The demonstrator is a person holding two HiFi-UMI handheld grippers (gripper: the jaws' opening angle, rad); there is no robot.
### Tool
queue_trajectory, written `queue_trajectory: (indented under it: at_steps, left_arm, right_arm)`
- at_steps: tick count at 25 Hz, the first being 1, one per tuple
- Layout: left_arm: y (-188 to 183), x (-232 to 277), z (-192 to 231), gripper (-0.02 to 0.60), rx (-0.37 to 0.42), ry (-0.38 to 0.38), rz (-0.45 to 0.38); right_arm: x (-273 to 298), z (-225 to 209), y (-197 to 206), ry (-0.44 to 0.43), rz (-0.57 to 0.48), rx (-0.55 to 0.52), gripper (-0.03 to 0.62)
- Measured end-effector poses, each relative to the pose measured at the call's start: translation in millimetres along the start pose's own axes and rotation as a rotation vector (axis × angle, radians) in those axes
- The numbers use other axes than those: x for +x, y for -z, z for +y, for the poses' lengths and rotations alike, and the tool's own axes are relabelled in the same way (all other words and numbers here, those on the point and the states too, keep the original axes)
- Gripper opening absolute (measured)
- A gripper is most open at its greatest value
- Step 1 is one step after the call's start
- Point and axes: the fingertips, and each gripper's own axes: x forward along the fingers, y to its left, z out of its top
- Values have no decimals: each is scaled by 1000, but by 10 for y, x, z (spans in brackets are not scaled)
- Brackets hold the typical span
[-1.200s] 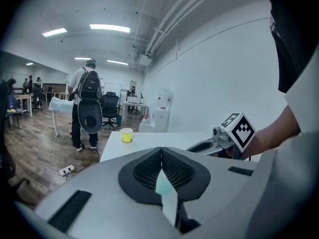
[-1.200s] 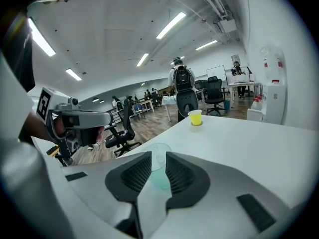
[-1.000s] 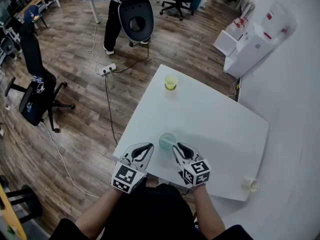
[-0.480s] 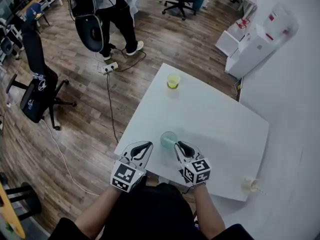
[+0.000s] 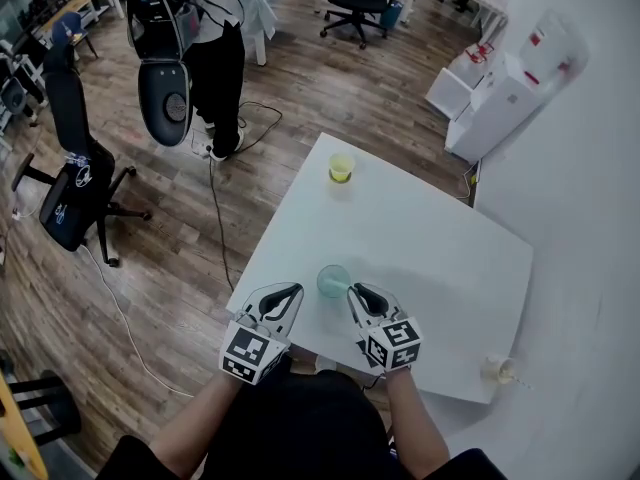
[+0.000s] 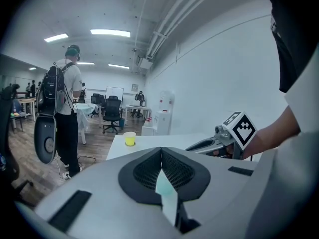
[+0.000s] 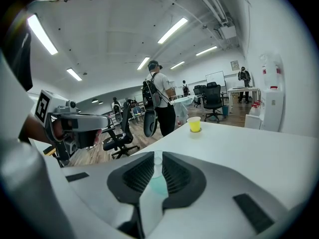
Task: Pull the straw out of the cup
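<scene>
A pale cup with a thin straw [image 5: 497,370] stands at the near right corner of the white table [image 5: 430,238], well right of both grippers. A teal cup [image 5: 334,281] sits near the front edge between my left gripper [image 5: 288,294] and right gripper [image 5: 358,292]. Both grippers rest low at the front edge, jaws together and holding nothing. In the right gripper view the teal cup [image 7: 157,183] shows through the slit of the right gripper [image 7: 158,156]. In the left gripper view the left gripper [image 6: 161,152] is shut; only a teal sliver shows behind it.
A yellow cup [image 5: 342,167] stands at the table's far corner. A person with a backpack [image 5: 205,48] walks on the wooden floor beyond, near a cable and power strip. An office chair [image 5: 70,173] is at the left, and a white water dispenser [image 5: 510,88] at the right wall.
The person in the background has walked leftward across the floor. Both grippers and the cups have stayed where they were.
</scene>
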Motion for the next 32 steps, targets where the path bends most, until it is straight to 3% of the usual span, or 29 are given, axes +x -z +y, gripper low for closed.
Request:
queue_trajectory:
  at_steps: [16, 32]
  left_arm:
    - [-190, -32, -42, 14, 24, -23, -42]
    - [-510, -132, -173, 15, 76, -29, -97]
  right_arm:
    - [-319, 57, -335, -21, -111, -4, 61]
    - [-906, 114, -885, -37, -292, 1, 61]
